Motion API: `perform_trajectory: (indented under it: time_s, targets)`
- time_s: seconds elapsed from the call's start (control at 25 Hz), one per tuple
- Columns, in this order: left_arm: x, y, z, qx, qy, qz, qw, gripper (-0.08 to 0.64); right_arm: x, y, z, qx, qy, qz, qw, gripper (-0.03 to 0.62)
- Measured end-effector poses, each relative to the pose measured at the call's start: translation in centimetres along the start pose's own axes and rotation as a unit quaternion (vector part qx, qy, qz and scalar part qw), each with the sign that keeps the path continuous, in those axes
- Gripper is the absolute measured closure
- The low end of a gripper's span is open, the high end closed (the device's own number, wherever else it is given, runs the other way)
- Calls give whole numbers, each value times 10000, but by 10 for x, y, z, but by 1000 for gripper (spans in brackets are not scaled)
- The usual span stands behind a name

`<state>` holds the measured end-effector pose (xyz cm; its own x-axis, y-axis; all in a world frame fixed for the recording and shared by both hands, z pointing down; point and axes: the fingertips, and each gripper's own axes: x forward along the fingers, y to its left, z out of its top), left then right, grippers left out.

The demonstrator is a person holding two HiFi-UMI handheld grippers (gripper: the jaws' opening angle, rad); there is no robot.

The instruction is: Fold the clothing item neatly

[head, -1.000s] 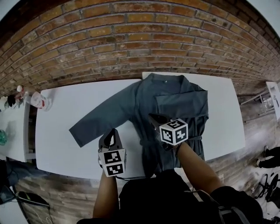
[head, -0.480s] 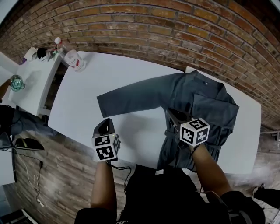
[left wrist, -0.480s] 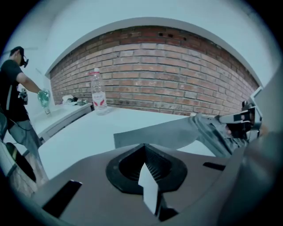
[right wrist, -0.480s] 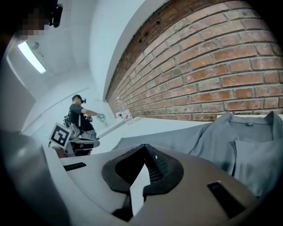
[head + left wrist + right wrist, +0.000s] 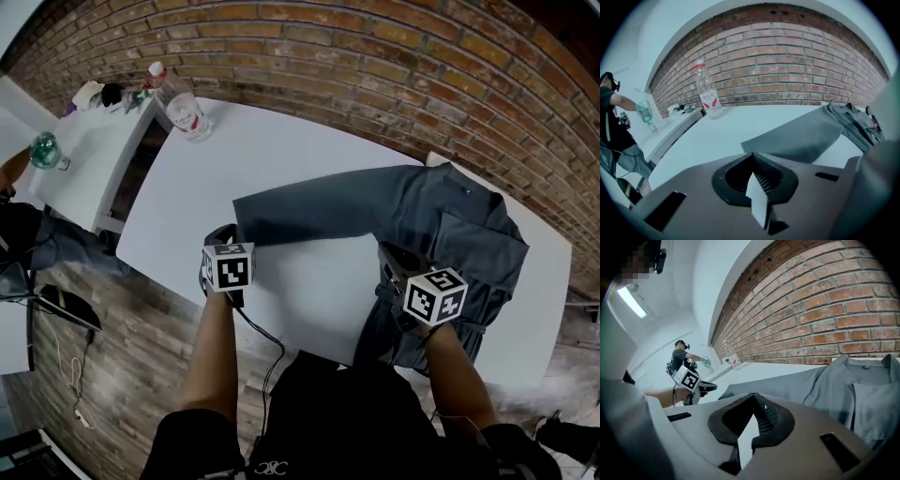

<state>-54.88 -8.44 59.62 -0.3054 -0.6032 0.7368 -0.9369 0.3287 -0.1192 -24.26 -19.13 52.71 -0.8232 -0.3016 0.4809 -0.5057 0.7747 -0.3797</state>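
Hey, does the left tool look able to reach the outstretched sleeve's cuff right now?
Probably yes: the left tool hangs beside the cuff over bare table, nothing between; its shut jaws must open first.

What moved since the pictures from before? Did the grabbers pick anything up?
The left gripper slid sideways, from beside the jacket out to the cuff of its stretched sleeve; jaws shut, empty. Nothing was grabbed or dropped. The right gripper stays shut over the jacket's lower part. The jacket lies as before.
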Motion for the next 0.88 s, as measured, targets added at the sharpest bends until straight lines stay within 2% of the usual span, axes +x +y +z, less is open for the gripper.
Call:
perform_trajectory:
  time_s: [0.08, 0.12, 0.16, 0.28, 0.44, 0.56, 0.76, 0.88]
  targets:
    - [16, -1, 0, 8, 104, -163, 9998, 566, -2, -3, 3, 90, -66, -73, 9999, 591]
    - [24, -3, -1, -6, 182, -280, 9994, 465, -4, -6, 4, 94, -81, -130, 9998, 591]
    - [32, -6, -4, -27, 275, -368, 9989, 405, -6, -8, 3, 81, -83, -194, 9997, 591]
    - [49, -4, -13, -100, 509, -349, 9980, 405, -13, -18, -1, 148, -71, -343, 9993, 591]
    - [65, 5, -21, -162, 725, -229, 9970, 405, -16, -25, -1, 504, -132, -411, 9978, 591]
    - [69, 5, -23, -283, 849, -238, 9957, 406, -16, -26, -1, 422, -95, -465, 9980, 591]
    - [68, -2, -24, -887, 919, -444, 9908, 472, -16, -27, -3, 647, -123, -441, 9969, 591]
    - [69, -6, -23, -837, 888, -356, 9919, 514, -17, -25, -5, 693, -125, -417, 9966, 591]
